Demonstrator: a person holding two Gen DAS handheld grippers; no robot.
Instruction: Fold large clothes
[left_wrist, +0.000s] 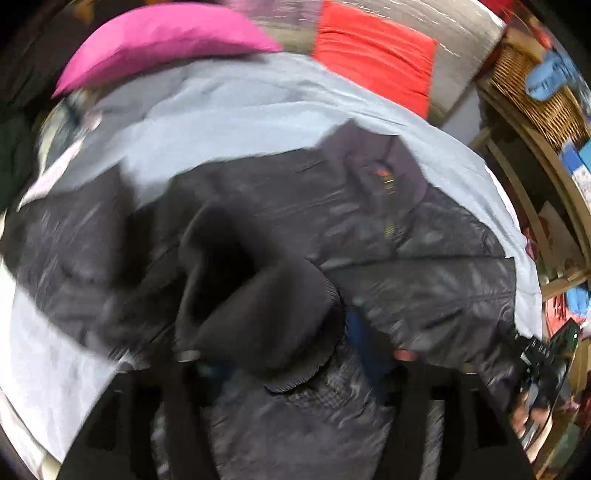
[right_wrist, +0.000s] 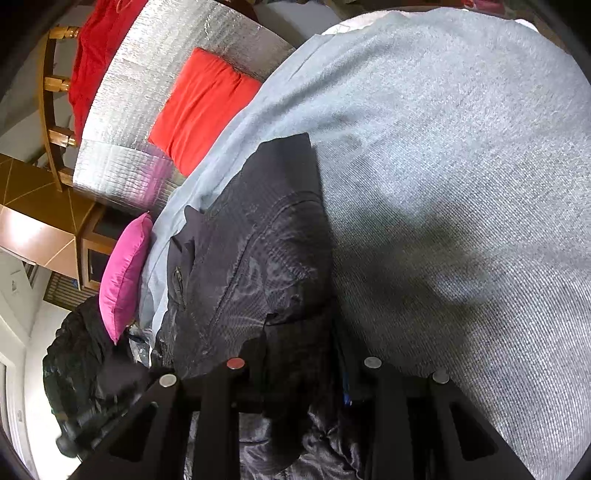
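Black jacket (left_wrist: 369, 229) sprawls on the pale blue blanket (right_wrist: 443, 147). Left gripper (left_wrist: 295, 356) jaws clamp its ribbed cuff (left_wrist: 258, 314); right gripper (right_wrist: 303, 363) jaws pinch its fabric.

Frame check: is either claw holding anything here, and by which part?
Left claw holds the dark jacket by its ribbed sleeve cuff. Right claw has jacket fabric between its fingers, at an edge; which part cannot be told.

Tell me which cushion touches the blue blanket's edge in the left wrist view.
The pink cushion: it overlaps the blue blanket. The red cushion also reaches it, but leans on the silver backing.
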